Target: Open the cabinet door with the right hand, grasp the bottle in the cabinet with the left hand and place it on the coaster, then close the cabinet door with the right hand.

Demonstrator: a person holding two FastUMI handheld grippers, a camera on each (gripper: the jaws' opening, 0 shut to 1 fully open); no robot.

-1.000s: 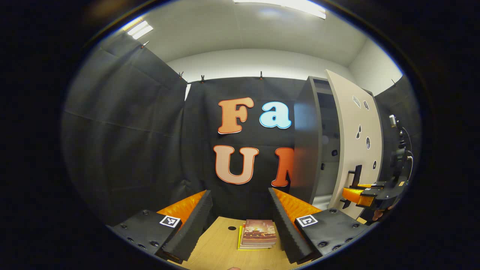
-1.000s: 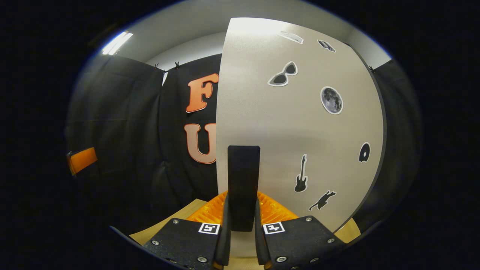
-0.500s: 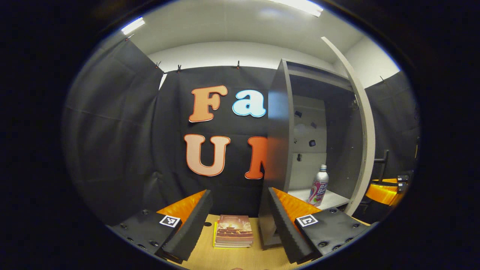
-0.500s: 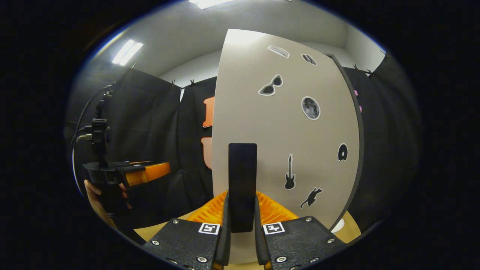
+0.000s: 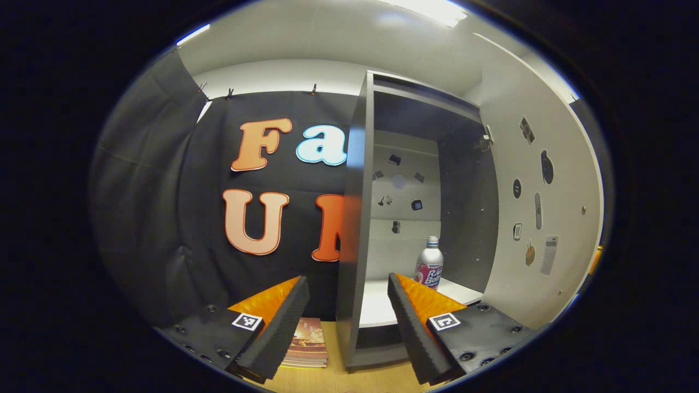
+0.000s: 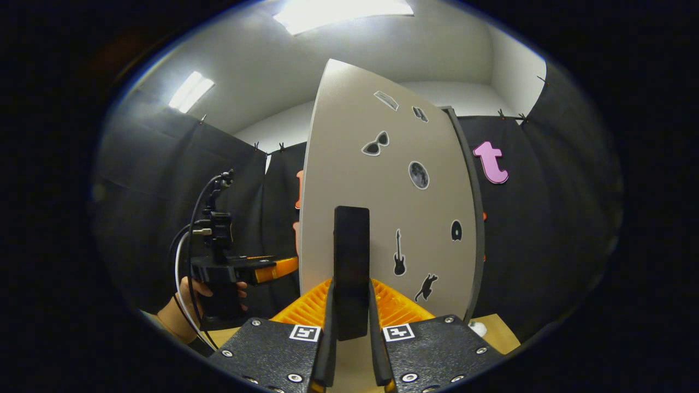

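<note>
The grey cabinet (image 5: 355, 218) stands with its door wide open. A silver bottle (image 5: 429, 267) with a pink label stands upright on the white shelf (image 5: 377, 305) inside. My left gripper (image 5: 347, 322) is open in front of the cabinet, and the bottle is beyond its right finger (image 5: 415, 327). My right gripper (image 6: 351, 333) is shut on the door's black handle (image 6: 351, 262). The door's outer face (image 6: 377, 218) carries stickers. The left gripper (image 6: 284, 266), held by a hand (image 6: 183, 311), appears at the left of the right gripper view.
A stack of books (image 5: 308, 344) lies on the wooden table (image 5: 360, 379) left of the cabinet. The door's inner face (image 5: 540, 218) stands on the right of the left gripper view. A small white object (image 6: 478, 327) lies on the table behind the door's edge.
The door has swung wider with my right gripper holding its handle. My left gripper has turned toward the cabinet's opening, so the bottle and shelf have come into view, closer and more central.
</note>
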